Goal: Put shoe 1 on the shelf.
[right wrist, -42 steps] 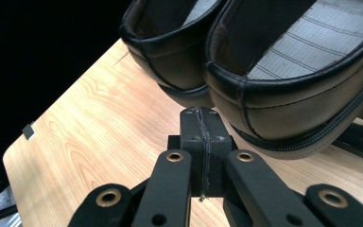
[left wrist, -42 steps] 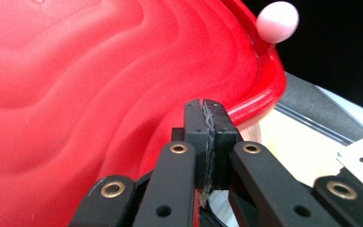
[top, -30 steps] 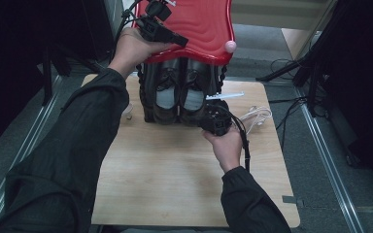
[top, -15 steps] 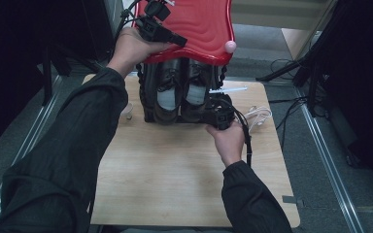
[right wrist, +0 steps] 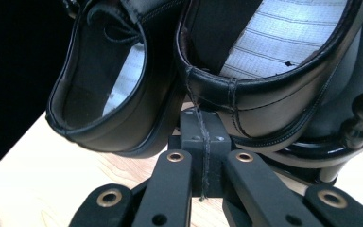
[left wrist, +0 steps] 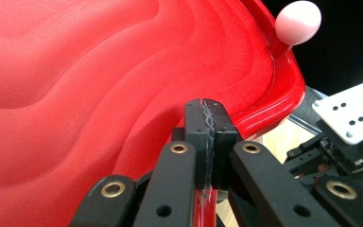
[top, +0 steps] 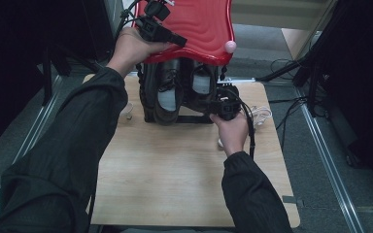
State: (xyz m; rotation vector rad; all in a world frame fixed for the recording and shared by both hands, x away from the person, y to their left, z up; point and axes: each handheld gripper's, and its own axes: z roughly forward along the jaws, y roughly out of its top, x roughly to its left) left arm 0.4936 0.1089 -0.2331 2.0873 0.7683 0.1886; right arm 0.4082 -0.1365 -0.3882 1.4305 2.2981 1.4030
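A red wavy lid (top: 199,29) (left wrist: 99,94) with a pink knob (top: 230,46) (left wrist: 298,21) is tilted up over a black stand (top: 194,119) holding two black shoes (top: 167,92) (top: 201,82). My left gripper (top: 182,42) (left wrist: 209,106) is shut on the lid's near rim, a sliver of red showing between its jaws. My right gripper (top: 222,104) (right wrist: 203,118) is shut with nothing between its jaws, its tips just under the heel of the right shoe (right wrist: 264,71). The other shoe (right wrist: 108,94) lies beside that one.
The stand sits at the far end of a wooden table (top: 175,170). A white cable (top: 262,114) lies right of the stand. Dark equipment and metal rails flank the table on both sides. In the left gripper view the right gripper (left wrist: 331,156) is below the lid.
My right gripper has moved a little farther away and up, closer to the right shoe's heel. The left gripper and the red lid have stayed put.
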